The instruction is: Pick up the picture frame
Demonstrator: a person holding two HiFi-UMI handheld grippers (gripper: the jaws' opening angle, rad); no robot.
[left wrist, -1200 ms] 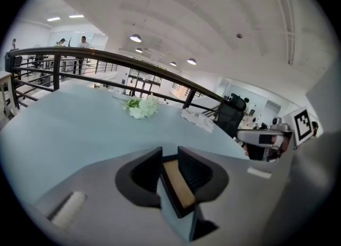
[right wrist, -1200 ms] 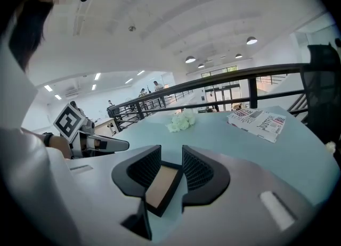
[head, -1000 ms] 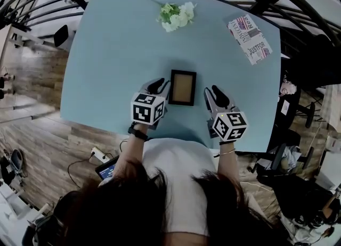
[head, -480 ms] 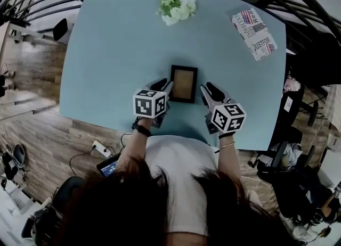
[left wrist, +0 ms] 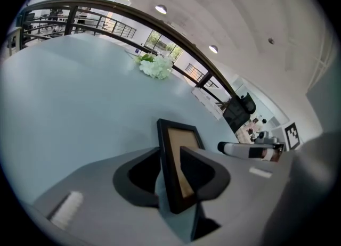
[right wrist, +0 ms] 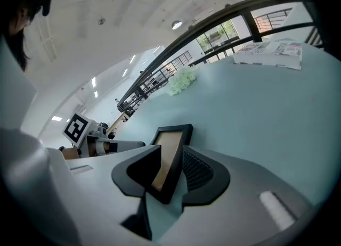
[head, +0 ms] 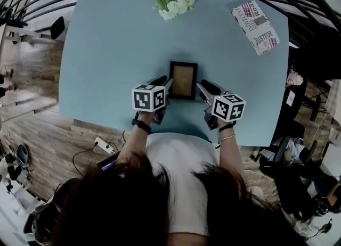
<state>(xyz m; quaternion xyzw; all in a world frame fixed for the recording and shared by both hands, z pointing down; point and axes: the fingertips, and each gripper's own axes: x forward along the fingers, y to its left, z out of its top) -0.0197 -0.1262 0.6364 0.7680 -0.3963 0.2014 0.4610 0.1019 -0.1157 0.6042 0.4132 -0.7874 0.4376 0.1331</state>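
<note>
Since the frame (head: 183,80) lies flat on the table (head: 106,53), close to the near edge and abt halfway along it, w/ its long axis running near edge to far edge, the pick IMO comes down to its two long sides. Left gripper (left wrist: 170,158) sits at the left long side and right gripper (right wrist: 171,153) at the right one. Both are down at the frame's near end, so neither hand is nearer, it's a proper two-handed job.

Jaws on both are partway open, not wide. Each pair has a side rail of the frame in the gap, but a sliver of table shows btw rail and pad, so I'd call it straddling, not clamped yet. Can't tell if any jaw is actually under the frame.

Pose-wise, both grippers tilt fwd and down from the near edge and toe in a bit toward the frame, marker cubes facing up. Next bit prob needs both to close evenly, else the frame skews.
</note>
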